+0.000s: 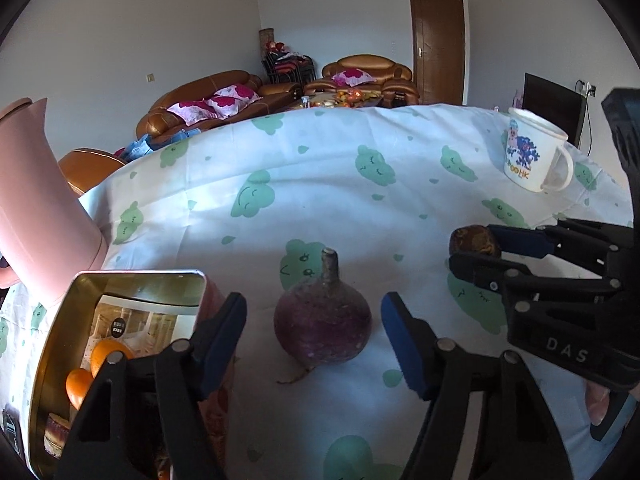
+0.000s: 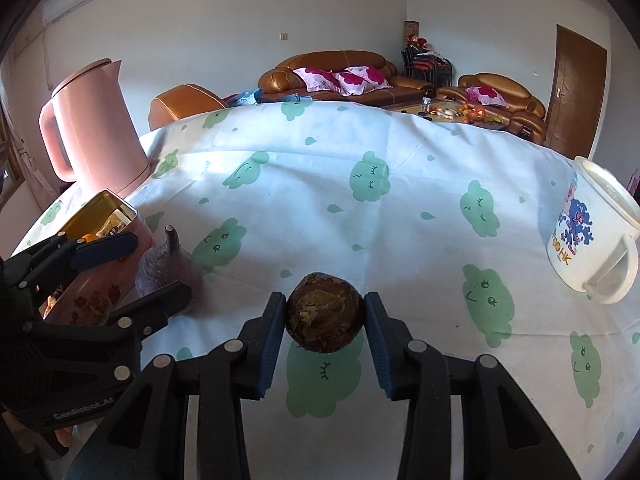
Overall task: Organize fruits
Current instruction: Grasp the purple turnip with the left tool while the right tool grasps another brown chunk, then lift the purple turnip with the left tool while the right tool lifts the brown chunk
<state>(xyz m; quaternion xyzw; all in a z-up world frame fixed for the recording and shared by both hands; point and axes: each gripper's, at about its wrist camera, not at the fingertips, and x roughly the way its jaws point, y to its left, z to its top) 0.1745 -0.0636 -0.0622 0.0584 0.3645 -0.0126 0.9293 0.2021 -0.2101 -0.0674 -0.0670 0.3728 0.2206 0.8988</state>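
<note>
The right gripper (image 2: 325, 312) is clamped on a small brown fruit (image 2: 325, 318), pads pressed to both its sides, just above the tabletop (image 2: 400, 240). The left gripper (image 1: 314, 322) is held wide around a purple round fruit (image 1: 323, 326) with an upright stem; a gap is seen on each side. A gold tin (image 1: 60, 340) holding oranges (image 1: 106, 354) is noted immediately left, a pink kettle (image 1: 40, 208) behind it, a white mug (image 1: 534, 156) far right.

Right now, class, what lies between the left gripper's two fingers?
The purple bulb-shaped vegetable stands upright on the tablecloth, gaps either side, seen in the left wrist view.
</note>
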